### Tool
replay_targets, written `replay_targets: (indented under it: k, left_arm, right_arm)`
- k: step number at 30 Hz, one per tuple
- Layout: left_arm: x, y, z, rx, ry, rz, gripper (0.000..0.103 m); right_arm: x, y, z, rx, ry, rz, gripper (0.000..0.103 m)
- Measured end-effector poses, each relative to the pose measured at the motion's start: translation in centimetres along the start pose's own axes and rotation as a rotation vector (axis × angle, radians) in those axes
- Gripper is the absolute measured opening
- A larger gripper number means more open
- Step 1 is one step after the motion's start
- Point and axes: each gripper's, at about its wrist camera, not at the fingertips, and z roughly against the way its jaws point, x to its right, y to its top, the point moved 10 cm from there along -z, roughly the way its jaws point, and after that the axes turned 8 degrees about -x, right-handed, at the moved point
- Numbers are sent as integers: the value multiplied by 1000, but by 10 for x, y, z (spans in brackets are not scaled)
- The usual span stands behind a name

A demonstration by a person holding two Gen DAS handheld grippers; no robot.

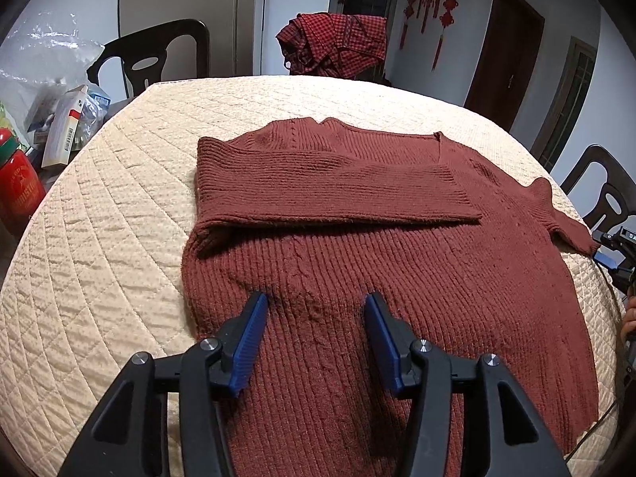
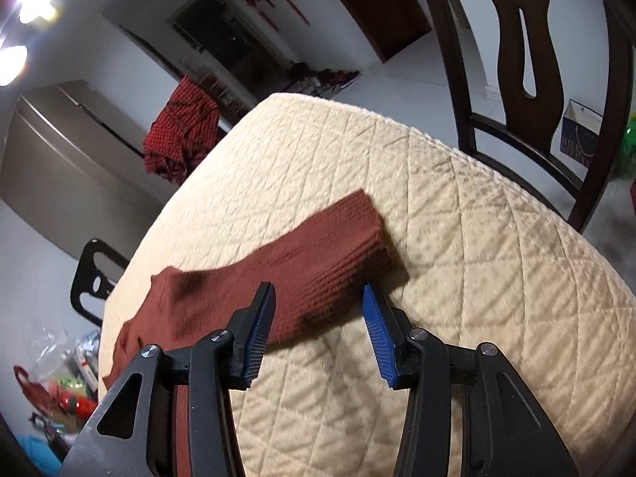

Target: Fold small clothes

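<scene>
A rust-brown knit sweater (image 1: 377, 262) lies flat on the cream quilted table cover (image 1: 99, 278). Its left sleeve (image 1: 338, 187) is folded across the chest. Its right sleeve (image 2: 318, 254) lies stretched out sideways on the cover in the right wrist view. My left gripper (image 1: 316, 302) is open and empty, hovering just over the sweater's lower body. My right gripper (image 2: 318, 294) is open and empty, with its fingers on either side of the right sleeve near the cuff. The right gripper also shows at the right edge of the left wrist view (image 1: 614, 254).
A red checked garment (image 1: 338, 43) hangs over a chair beyond the far table edge. Dark wooden chairs stand at the back left (image 1: 159, 55) and at the right (image 2: 524, 63). Bags, boxes and a red tin (image 1: 20, 190) crowd the left side off the table.
</scene>
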Motion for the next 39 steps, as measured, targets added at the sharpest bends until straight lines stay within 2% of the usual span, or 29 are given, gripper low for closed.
replay_targets:
  k: [3,5,9,14,18,22,24,27,28,34,39]
  left_arm:
    - [0,0,0,0,-1,0,55]
    - [0,0,-1,-1,-1,-2,56]
    - [0,0,-1,-2,-1,-6,57]
    - [0,0,-2,-2,-3,-5,57]
    - [0,0,-2,-2,-2,-6,57]
    - [0,1,0,2,-1,-6,57]
    - [1,1,3,-4,-3,-5,57]
    - [8,6,12,2,-62,12,57]
    - [12,9,16,7,-80,12,57]
    - [43,26,25,0,-206,0,57]
    - [88,37,10,-45,-292,-57,57]
  right_arm:
    - [2,3,-1,-1,-20,-2,19]
    - [-2,6,0,2,-9,8,13]
    - [-34,11,15,43,52,82,11]
    - [-109,-1,29,44,177,245,11]
    - [-180,-40,19,-46,286,418,11]
    - [-221,-98,-14,-196,324,568,11]
    - [-229,-127,-35,-280,324,627,11]
    - [-228,-162,-58,-401,316,676,11]
    - [-227,-167,-61,-413,305,687,12]
    - [-216,-167,-38,-369,344,706,16]
    - [-186,-154,-32,-335,304,658,16]
